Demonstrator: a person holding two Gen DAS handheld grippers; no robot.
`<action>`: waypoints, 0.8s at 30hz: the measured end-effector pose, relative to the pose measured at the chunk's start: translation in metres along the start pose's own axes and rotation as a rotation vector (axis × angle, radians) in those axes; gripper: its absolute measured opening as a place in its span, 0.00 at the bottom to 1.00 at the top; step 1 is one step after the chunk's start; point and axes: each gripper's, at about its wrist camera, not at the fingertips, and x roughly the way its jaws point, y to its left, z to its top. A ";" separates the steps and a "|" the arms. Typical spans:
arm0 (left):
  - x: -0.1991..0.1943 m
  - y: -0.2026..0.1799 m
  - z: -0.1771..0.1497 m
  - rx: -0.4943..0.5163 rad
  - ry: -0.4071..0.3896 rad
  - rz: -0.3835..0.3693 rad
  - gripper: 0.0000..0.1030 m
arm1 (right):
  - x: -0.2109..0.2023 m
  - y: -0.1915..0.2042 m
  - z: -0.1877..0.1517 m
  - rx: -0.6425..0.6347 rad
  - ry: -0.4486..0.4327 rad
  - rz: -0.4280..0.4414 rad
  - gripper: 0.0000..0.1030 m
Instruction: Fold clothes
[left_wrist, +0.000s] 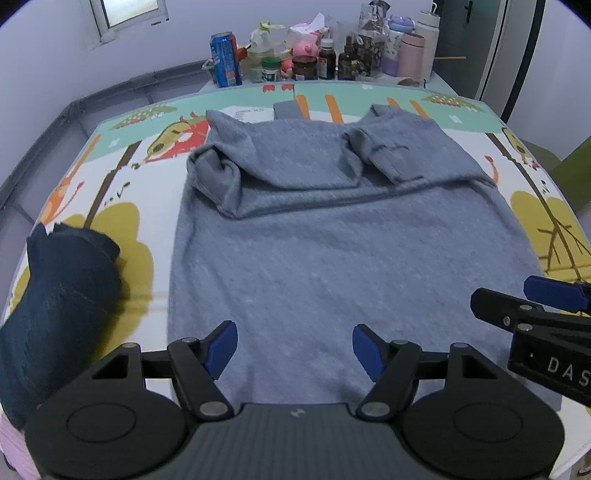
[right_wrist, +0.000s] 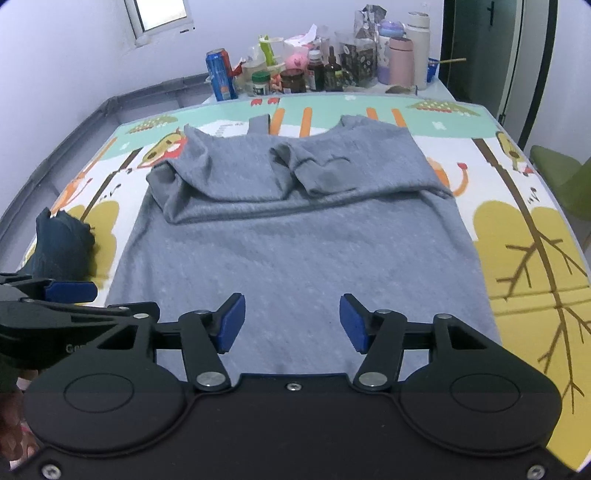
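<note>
A grey sweater (left_wrist: 332, 251) (right_wrist: 295, 251) lies spread on the cartoon-print mat (left_wrist: 122, 177) (right_wrist: 517, 236), its body toward me. Both sleeves are folded inward across the chest at the far end. My left gripper (left_wrist: 294, 349) hovers open above the sweater's near hem, nothing between its blue pads. My right gripper (right_wrist: 292, 321) also stands open over the near part of the body, empty. The right gripper's black frame (left_wrist: 535, 325) enters the left wrist view at the right edge. In the right wrist view the left gripper's frame (right_wrist: 55, 310) shows at the left edge.
A dark blue garment (left_wrist: 55, 302) (right_wrist: 61, 247) lies bunched at the mat's left edge. Behind the mat stands a crowd of bottles, jars, a blue can (left_wrist: 225, 59) and cups (right_wrist: 400, 61). A green chair (right_wrist: 561, 177) is at the right, a grey ledge along the left.
</note>
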 end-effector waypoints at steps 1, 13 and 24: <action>0.000 -0.003 -0.003 -0.002 0.002 0.001 0.69 | -0.002 -0.003 -0.003 -0.001 0.002 0.000 0.54; 0.004 -0.024 -0.026 -0.022 0.032 0.005 0.70 | -0.008 -0.032 -0.033 -0.001 0.028 -0.010 0.60; 0.008 -0.013 -0.007 -0.017 0.016 0.029 0.70 | -0.001 -0.027 -0.018 -0.004 0.031 -0.010 0.60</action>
